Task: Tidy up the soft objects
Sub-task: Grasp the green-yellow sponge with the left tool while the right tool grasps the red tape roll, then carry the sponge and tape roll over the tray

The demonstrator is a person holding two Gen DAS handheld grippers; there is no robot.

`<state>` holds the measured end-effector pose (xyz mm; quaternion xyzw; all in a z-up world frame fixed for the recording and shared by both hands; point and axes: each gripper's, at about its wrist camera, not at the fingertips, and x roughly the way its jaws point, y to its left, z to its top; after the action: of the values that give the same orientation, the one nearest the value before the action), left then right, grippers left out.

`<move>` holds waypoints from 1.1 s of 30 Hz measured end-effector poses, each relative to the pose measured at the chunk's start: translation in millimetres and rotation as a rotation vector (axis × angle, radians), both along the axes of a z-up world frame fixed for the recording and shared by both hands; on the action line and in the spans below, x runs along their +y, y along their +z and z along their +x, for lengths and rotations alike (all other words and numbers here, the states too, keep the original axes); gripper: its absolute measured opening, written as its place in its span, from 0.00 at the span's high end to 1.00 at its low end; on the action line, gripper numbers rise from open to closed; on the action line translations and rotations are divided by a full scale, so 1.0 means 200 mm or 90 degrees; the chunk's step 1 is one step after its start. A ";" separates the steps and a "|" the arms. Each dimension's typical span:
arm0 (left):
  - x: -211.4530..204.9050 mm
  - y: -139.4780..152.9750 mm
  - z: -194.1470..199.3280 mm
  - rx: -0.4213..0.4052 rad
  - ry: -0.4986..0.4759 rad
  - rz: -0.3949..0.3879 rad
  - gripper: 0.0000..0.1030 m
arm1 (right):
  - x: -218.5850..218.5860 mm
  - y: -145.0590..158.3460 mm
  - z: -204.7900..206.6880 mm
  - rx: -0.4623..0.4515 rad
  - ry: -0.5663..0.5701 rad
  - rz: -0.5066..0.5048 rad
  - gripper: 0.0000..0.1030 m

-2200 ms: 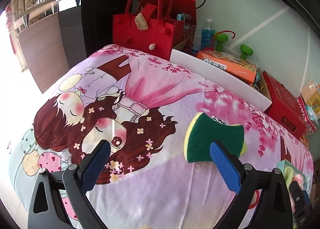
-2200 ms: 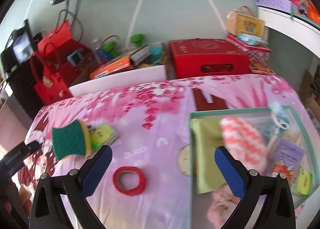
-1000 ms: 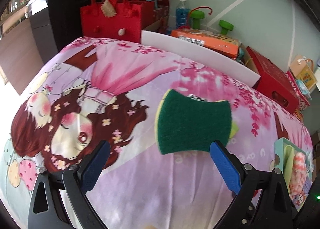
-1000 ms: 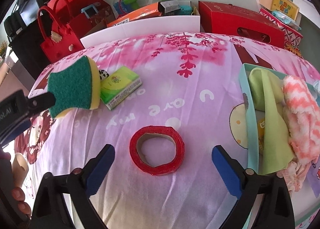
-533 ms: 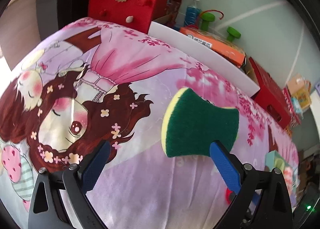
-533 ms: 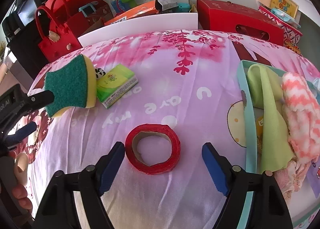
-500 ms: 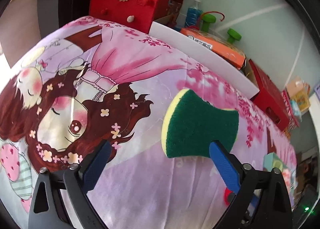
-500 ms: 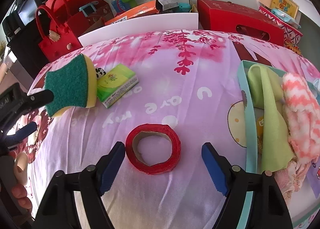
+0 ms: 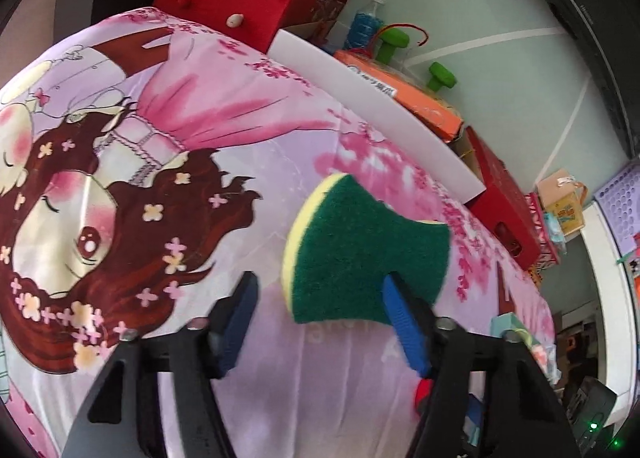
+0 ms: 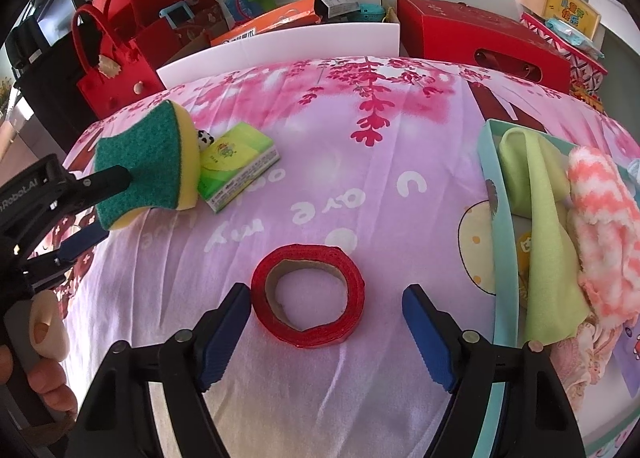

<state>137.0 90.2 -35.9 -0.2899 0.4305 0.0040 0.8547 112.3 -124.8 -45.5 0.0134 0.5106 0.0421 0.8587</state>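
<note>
Bedsheet (image 10: 360, 162) with tray (image 10: 505, 258) at its right edge, sponge (image 10: 148, 166) lifted at its left.
Cloths lie in the tray, a green cloth (image 10: 536, 210) beside a pink-white one (image 10: 600, 226). The left gripper (image 9: 320, 298) touches the sponge only with its right finger; the other stands apart, jaws parted. A tissue pack (image 10: 236, 162) lies just beside the sponge. The right gripper (image 10: 326, 310) is spread wide around the tape roll (image 10: 308, 294), its left pad almost touching it.
</note>
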 end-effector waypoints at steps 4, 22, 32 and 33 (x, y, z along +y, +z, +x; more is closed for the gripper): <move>-0.01 0.01 0.00 -0.013 -0.008 -0.020 0.52 | 0.00 0.00 0.00 0.000 0.000 0.001 0.23; 0.01 0.09 -0.06 -0.053 -0.005 -0.056 0.78 | -0.01 0.02 -0.02 -0.003 0.006 0.044 0.43; 0.00 0.21 -0.09 -0.092 -0.017 -0.064 0.78 | -0.08 0.13 -0.05 -0.040 -0.021 0.055 0.43; -0.01 0.22 -0.10 -0.097 -0.018 -0.063 0.78 | -0.09 0.14 -0.05 -0.044 -0.023 0.055 0.43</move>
<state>117.0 89.1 8.3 -0.3253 0.3678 -0.0516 0.8696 102.1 -143.2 -17.1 0.0583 0.4779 0.0489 0.8751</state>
